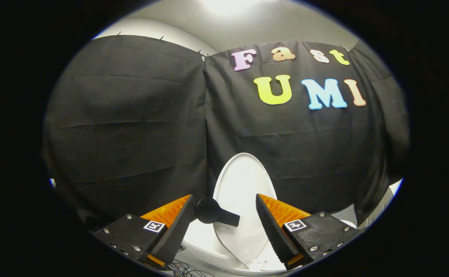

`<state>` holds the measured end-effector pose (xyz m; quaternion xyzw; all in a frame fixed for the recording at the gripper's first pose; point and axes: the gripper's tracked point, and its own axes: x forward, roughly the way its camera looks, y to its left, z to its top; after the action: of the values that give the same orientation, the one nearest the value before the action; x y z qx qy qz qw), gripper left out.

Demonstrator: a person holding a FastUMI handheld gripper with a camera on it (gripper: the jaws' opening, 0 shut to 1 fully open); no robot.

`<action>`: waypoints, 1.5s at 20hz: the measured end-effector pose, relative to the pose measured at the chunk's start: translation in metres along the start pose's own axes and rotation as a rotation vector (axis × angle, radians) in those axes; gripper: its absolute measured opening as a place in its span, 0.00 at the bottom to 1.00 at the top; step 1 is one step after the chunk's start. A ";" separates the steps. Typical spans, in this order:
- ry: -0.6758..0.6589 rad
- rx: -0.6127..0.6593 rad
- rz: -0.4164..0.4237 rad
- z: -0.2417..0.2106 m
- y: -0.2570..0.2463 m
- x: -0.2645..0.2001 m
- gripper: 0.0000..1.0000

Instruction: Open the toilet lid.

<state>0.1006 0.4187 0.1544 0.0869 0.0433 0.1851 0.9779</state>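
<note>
Tool (224, 219) open before raised lid (243, 181)

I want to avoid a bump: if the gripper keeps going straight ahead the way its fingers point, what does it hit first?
Probably the black handle on the raised toilet lid, just ahead of the open gripper near one finger; the lid comes right behind it. Depth is unclear.

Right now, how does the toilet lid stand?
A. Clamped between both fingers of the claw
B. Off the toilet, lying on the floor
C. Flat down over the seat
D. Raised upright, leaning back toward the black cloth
D: the lid stands upright against the cloth, just beyond the open claw, with a black handle sticking out from its edge between the fingers.
</note>
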 end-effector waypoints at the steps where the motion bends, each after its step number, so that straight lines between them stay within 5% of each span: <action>1: 0.001 -0.010 -0.009 0.000 -0.003 -0.006 0.97; 15: -0.092 -0.120 -0.211 0.051 -0.119 -0.091 0.96; 30: -0.055 -0.224 -0.395 0.022 -0.252 -0.180 0.96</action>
<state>0.0255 0.1184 0.1385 -0.0272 0.0123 -0.0087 0.9995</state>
